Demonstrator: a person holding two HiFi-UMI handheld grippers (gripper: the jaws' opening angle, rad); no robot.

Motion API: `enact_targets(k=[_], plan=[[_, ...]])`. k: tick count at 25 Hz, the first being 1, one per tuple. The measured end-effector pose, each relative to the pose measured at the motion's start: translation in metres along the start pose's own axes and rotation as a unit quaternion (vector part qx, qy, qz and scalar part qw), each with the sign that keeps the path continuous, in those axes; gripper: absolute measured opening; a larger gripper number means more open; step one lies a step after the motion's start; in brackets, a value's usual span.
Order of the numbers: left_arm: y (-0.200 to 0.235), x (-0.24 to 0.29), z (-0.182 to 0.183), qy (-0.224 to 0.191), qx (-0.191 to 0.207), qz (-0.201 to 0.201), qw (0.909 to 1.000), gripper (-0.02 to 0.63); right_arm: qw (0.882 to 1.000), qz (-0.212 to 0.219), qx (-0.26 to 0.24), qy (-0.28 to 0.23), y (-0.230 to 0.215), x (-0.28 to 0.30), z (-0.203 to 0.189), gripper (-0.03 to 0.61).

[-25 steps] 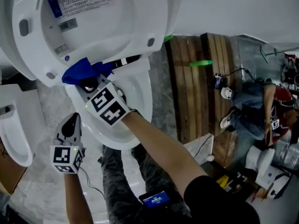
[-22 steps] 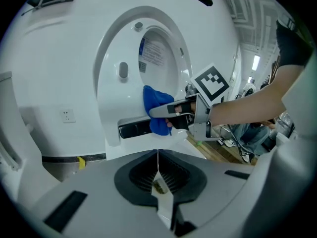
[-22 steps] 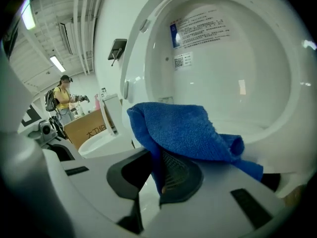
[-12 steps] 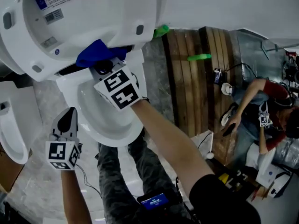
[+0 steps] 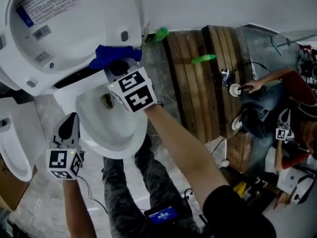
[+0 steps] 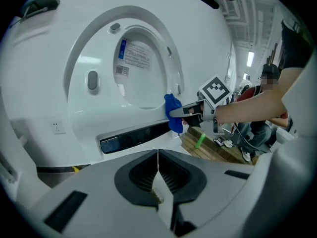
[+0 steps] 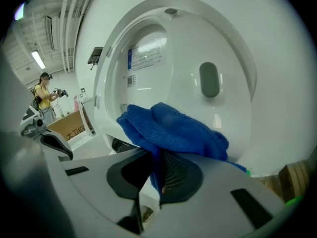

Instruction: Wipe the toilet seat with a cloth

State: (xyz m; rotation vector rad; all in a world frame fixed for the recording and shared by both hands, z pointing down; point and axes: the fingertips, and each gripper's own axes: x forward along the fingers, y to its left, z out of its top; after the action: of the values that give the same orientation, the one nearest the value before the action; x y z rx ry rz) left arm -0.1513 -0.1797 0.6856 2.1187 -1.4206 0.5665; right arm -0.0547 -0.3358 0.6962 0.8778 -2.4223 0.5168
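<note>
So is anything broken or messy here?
Nothing looks broken or spilled. The toilet seat is tipped up, and the right gripper holds the blue cloth at its lower edge. The only stray bit is a green thing lying on the wooden boards beside the toilet.

Left gripper [image 5: 71, 125] closed, right gripper [image 5: 119, 68] clamped

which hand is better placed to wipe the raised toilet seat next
Right. The right gripper has its jaws shut on the blue cloth at the lower edge of the raised seat. The left gripper is shut, empty, back by the bowl.
</note>
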Motion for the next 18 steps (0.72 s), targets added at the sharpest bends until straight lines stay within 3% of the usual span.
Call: enact_targets(k=[9,18], plan=[[-0.025,0.0,0.033,-0.007,0.023,-0.017,0.9996,0.014,0.999,-0.032,0.006,-0.031,-0.029,-0.041,0.04,0.044],[-0.024,-0.013,0.066,-0.019,0.04,-0.022,0.9988,0.014,0.998,-0.039,-0.01,-0.038,-0.025,-0.061,0.075,0.044]])
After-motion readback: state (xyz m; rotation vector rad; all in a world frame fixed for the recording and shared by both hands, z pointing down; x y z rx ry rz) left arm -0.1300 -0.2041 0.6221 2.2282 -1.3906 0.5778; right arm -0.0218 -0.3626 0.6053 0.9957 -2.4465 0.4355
